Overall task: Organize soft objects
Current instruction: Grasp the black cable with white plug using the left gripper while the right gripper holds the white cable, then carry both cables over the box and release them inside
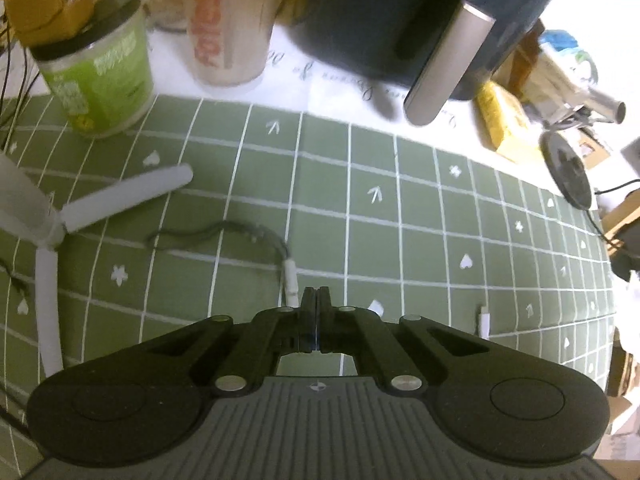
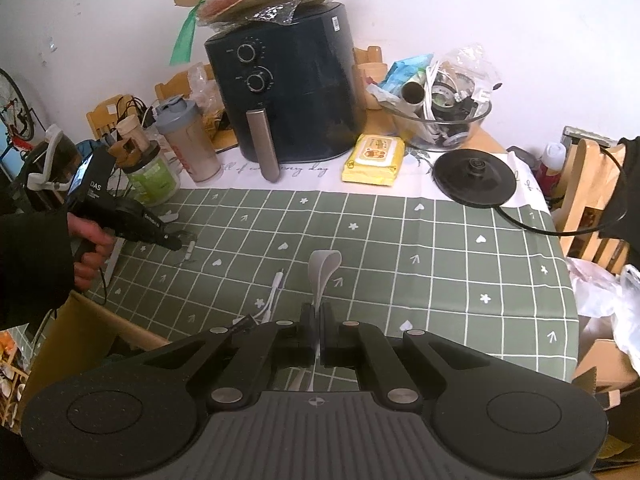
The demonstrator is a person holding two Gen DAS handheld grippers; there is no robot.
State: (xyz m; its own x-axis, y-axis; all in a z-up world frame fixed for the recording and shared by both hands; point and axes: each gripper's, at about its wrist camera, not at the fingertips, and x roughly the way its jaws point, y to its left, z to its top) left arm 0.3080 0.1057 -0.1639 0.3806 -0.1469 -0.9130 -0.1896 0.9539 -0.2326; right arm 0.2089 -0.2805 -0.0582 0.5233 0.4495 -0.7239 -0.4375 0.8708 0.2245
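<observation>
Far left on the green tabletop point(image 2: 400, 240): left gripper point(image 1: 316, 292), fingers pressed together on nothing visible, tip just right of a short grey cord point(image 1: 224, 232) with a white plug, long axis running leftward. Further right: right gripper point(image 2: 316, 312), fingers clamped on a pale strap point(image 2: 322, 272) looping straight ahead. Likely the nearer gripper for the cord: left

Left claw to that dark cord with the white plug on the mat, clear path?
Probably yes. The left claw is shut with nothing visible in it, right beside the white plug of the dark cord; only bare green mat lies around them. It must open first.
</observation>
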